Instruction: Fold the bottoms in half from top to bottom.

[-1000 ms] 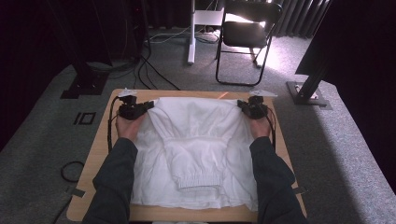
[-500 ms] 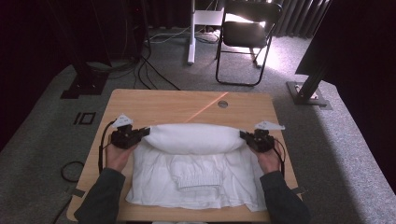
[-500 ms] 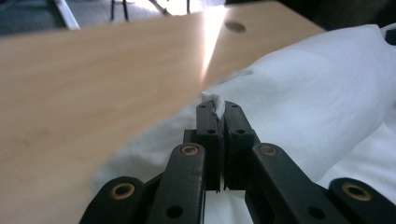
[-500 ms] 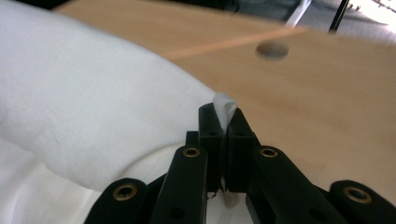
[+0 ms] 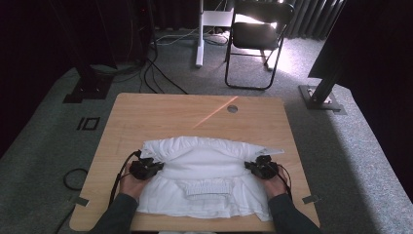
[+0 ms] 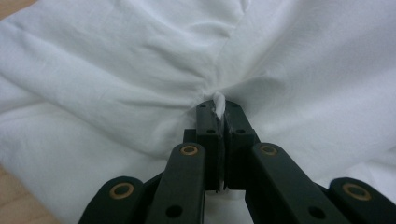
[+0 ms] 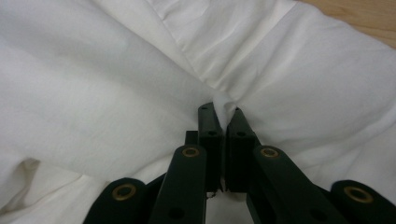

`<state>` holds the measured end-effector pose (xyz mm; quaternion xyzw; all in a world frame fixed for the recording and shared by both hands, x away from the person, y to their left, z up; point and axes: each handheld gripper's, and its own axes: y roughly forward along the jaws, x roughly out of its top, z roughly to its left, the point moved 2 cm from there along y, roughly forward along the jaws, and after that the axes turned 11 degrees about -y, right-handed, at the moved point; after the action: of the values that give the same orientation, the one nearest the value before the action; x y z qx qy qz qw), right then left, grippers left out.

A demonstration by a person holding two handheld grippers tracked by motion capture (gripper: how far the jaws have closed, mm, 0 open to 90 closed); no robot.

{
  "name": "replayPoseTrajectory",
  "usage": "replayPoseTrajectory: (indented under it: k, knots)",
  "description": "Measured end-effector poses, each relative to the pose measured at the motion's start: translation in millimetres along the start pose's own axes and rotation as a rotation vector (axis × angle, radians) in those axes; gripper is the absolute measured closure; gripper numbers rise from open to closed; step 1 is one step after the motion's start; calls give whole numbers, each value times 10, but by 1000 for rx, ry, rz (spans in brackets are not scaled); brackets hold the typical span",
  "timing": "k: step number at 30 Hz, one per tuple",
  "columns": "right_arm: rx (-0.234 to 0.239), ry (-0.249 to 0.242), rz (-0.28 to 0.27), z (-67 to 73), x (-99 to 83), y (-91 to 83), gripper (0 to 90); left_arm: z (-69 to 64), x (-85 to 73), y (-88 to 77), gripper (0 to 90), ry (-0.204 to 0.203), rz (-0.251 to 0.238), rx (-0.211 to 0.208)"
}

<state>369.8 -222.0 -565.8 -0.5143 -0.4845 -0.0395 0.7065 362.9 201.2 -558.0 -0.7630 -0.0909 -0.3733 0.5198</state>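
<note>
White garment (image 5: pixel 207 178): soft, creased cotton-like cloth with a ribbed knit band (image 5: pixel 208 188) near its middle, laid on the near half of the table (image 5: pixel 160 114) and spread between the 2 grippers. Its far part is doubled over toward the person, so that a rounded fold runs from one gripper across to the other.

Left gripper (image 5: pixel 152 166): black, 2 jaws, seen pressed together on a pinch of the garment's edge; in the left gripper view (image 6: pixel 219 109) a small tuft of cloth is squeezed between the jaw tips, and creases fan outward from that point.

Right gripper (image 5: pixel 254 166): black, likewise clamped on a pinch of white cloth, with folds radiating from its tips (image 7: pixel 223 112) in the right gripper view.

Hands: the left hand (image 5: pixel 130 181) and right hand (image 5: pixel 275 184) are held low behind the grippers, sleeves dark, forearms entering from the near edge, jaws directed inward at each other across the cloth.

Surroundings: bare pale wood lies beyond both grippers, with a round cable port (image 5: pixel 232 108) at the far side. Nothing stands between gripper and garment. Beyond the table are noted a black folding chair (image 5: pixel 256 36), floor cables (image 5: pixel 156 73) and grey carpet (image 5: pixel 44 146).
</note>
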Motion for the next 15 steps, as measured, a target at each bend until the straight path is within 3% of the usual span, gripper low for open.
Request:
replayPoseTrajectory:
  k: [5,15]
  knots:
    - [-10,19,-15,-95,65,90,872,81,71,96,878,-55,-54,11]
    - [-73,9,-9,-230,309,328,873,188,349,308,878,-70,-82,116]
